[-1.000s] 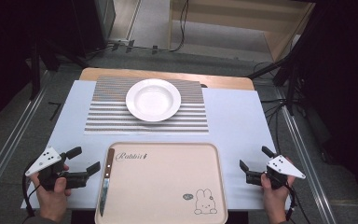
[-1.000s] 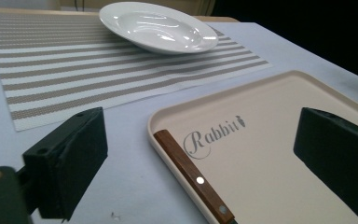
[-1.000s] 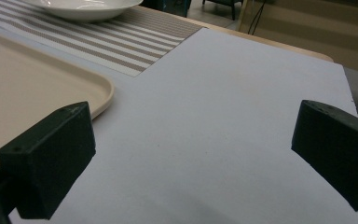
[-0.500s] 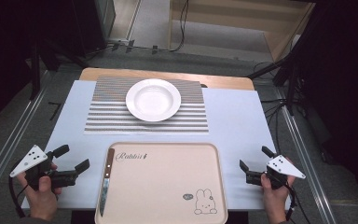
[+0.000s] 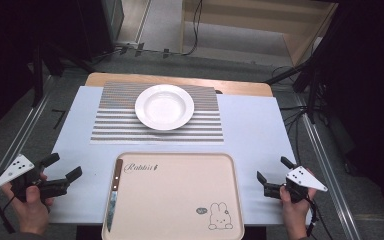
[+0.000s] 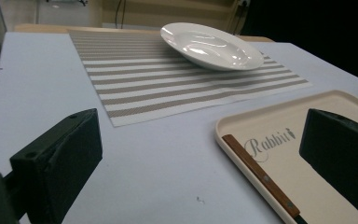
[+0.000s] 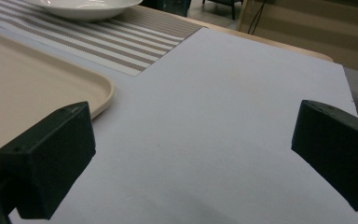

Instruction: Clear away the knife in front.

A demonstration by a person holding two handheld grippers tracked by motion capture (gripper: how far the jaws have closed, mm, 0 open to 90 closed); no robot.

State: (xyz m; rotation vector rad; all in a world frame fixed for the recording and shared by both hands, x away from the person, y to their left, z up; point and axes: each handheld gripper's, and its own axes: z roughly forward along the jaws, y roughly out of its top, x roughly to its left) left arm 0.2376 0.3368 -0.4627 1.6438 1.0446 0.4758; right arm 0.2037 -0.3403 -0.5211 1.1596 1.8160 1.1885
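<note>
Along the tray's (image 5: 180,165) left rim, lower centre of the high view: knife (image 5: 113,192), wooden handle up-frame. Likely light, stiff, thin, awkward to lift flat; best gripped at the handle. Left gripper (image 5: 62,172) beside it, fingers wide, empty; right gripper (image 5: 274,175) lower right, likewise.

The high view looks forward and down from above the person's side. The left gripper view sits low over the table, facing the tray (image 6: 261,135) and plate (image 6: 209,44) ahead. The right gripper view, equally low, shares that tray (image 7: 100,95) and plate (image 7: 81,7) at its left.
</note>
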